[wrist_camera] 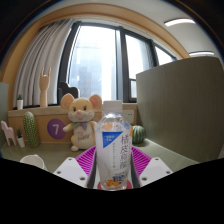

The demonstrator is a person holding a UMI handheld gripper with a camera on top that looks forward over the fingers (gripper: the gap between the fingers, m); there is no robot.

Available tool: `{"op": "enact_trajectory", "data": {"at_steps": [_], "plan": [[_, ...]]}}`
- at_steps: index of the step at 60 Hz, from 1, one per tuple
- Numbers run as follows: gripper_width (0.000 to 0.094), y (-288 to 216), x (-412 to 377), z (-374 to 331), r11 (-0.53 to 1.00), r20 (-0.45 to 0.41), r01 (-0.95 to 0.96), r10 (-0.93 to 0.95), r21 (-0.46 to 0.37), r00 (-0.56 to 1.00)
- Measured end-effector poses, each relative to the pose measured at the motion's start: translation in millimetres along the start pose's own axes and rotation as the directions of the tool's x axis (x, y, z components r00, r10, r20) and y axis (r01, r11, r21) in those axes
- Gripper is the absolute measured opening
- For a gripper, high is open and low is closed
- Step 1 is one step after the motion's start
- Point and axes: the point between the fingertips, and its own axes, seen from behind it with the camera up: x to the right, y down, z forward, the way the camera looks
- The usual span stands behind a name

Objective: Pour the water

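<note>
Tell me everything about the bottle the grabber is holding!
The bottle is clear plastic and stands upright between the gripper fingers, whose pink pads press its sides. It has a pale, whitish cap on top and a blue and white label with writing wrapped around its middle. Its lower part looks orange. How much is inside cannot be told. Behind it sits a plush mouse toy by the window.

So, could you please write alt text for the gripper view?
A clear plastic bottle with a blue-and-white label stands between the gripper fingers, whose pink pads sit at its sides. Beyond it, a plush mouse sits before a large window.
</note>
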Motion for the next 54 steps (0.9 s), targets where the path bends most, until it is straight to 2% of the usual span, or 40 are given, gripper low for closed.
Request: {"op": "enact_trajectory", "data": {"at_steps": [4,8,18,28,37,54], "plan": [[0.0563,5.3,2.1,-1.3,1.000,-0.007,-0.002,0.002,-0.030,1.000],[0.0676,21.2,3.5,-7.5,0.996,-0.007,0.010,-0.011,-0.086,1.000],[0.0686,54.0,-10.2,-40.6,0.984,0.065,0.073,-0.063,-0.162,0.996],[0.0701,61.5,-28.2,-96.6,0.970,0.094,0.129,-0.111,-0.205,0.989],[0.0706,53.3,-61.9,-156.1,0.968,0.134,0.152,-0.126,-0.198,0.983],[0.0704,2.9,-157.1,-256.4,0.986,0.311,0.101,-0.056,-0.131,0.949]]}}
